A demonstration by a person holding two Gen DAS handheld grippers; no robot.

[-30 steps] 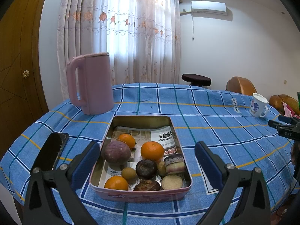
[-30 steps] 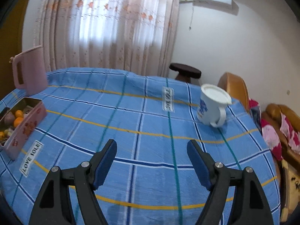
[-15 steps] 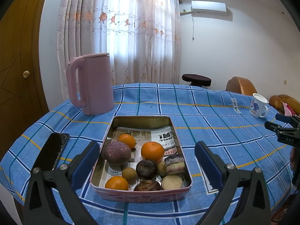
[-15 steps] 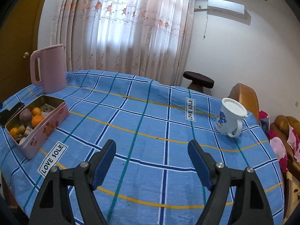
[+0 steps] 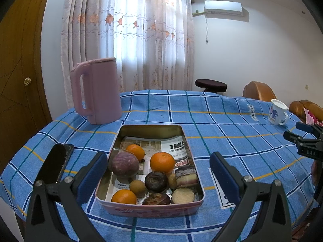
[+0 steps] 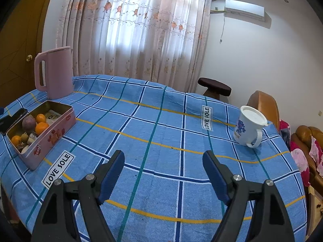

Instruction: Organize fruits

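Hovering my left gripper (image 5: 158, 173), fingers wide and empty, over the tin (image 5: 149, 210) of fruit near me on the worktop (image 5: 232, 125); my right gripper (image 6: 163, 173), open and empty, should swing left first.

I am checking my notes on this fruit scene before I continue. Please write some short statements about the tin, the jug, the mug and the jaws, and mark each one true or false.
1. The pink tin holds three oranges. True.
2. The pink jug lies on its side. False: it stands upright on the tablecloth, beyond the tin.
3. The left gripper has its jaws open, one on each side of the tin. True.
4. The right gripper holds the white mug. False: its jaws are open and empty, and the mug stands apart, farther along the table.
5. A dark phone lies inside the tin. False: it lies on the cloth, left of the tin.
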